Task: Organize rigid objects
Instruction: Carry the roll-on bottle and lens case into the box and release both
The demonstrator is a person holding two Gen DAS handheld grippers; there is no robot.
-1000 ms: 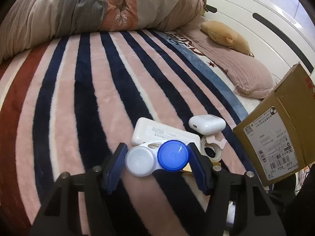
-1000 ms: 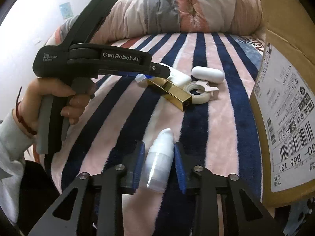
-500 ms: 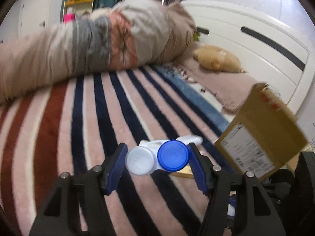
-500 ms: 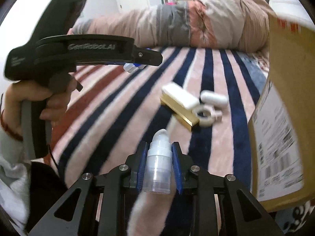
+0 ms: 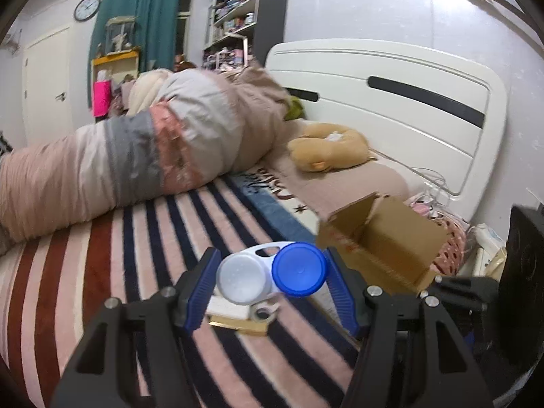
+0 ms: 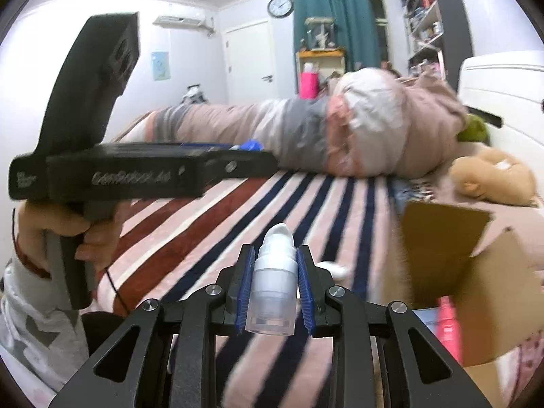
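Note:
My left gripper (image 5: 272,280) is shut on a contact lens case (image 5: 268,273) with one white cap and one blue cap, held above the striped bed. My right gripper (image 6: 273,289) is shut on a small clear pump bottle with a white cap (image 6: 273,289), held upright in the air. An open cardboard box (image 5: 384,241) stands at the bed's right side, ahead and right of both grippers; it also shows in the right wrist view (image 6: 476,272). A white case, a gold box (image 5: 238,323) and a tape ring (image 5: 260,312) lie on the bed below the left gripper, partly hidden.
The bed has a striped blanket (image 5: 119,272), a rolled duvet (image 5: 136,159) at the back and a plush toy (image 5: 326,149) by the white headboard (image 5: 408,102). The left hand-held gripper body (image 6: 112,173) fills the left of the right wrist view.
Both grippers have lifted and tilted up, still holding their objects. The bed items have dropped low in view and the box's open top now shows.

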